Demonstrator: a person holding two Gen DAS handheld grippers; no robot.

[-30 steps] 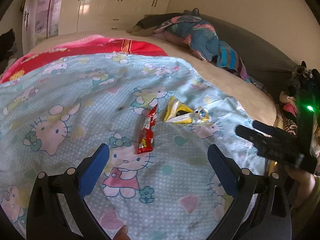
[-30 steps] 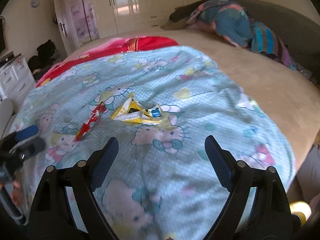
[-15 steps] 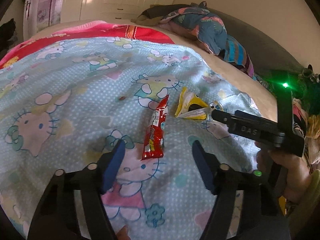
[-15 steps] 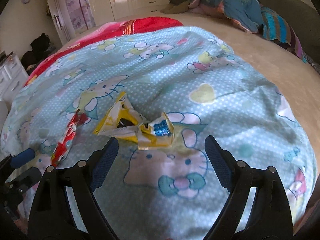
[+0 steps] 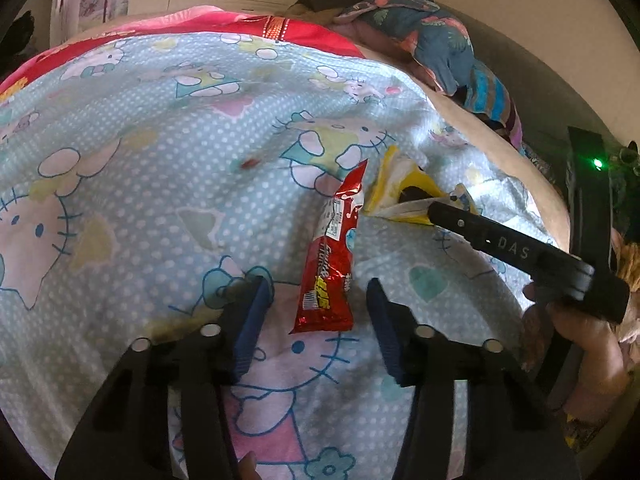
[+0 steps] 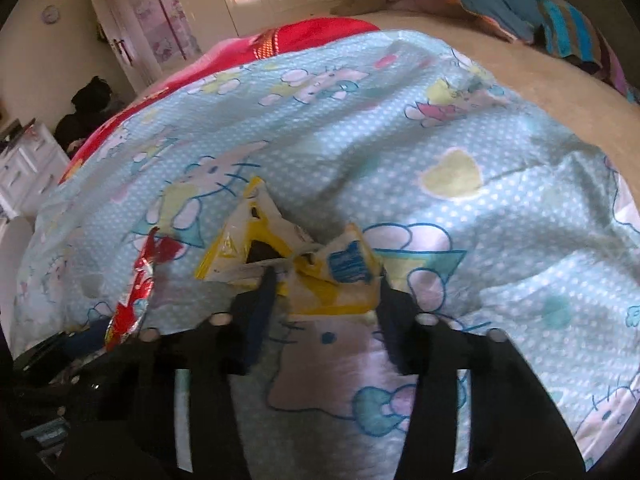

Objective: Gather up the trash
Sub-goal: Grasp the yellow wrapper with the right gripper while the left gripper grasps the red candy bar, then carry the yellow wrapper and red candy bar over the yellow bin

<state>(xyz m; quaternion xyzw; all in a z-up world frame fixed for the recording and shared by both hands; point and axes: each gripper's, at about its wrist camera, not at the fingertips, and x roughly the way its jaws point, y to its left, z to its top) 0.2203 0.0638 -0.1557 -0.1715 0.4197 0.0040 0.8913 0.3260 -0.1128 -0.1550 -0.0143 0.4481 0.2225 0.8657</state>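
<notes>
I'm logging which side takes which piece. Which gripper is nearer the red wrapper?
Left. The left gripper straddles the red wrapper's near end, jaws open. The right gripper sits at the yellow wrapper beside it.

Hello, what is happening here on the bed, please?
A person is collecting trash from a bed with a hand-held gripper in each hand. The left hand-held gripper is open around the lower end of a red snack wrapper. The right hand-held gripper is open around a crumpled yellow wrapper. Both wrappers lie on the Hello Kitty blanket, not yet gripped.
</notes>
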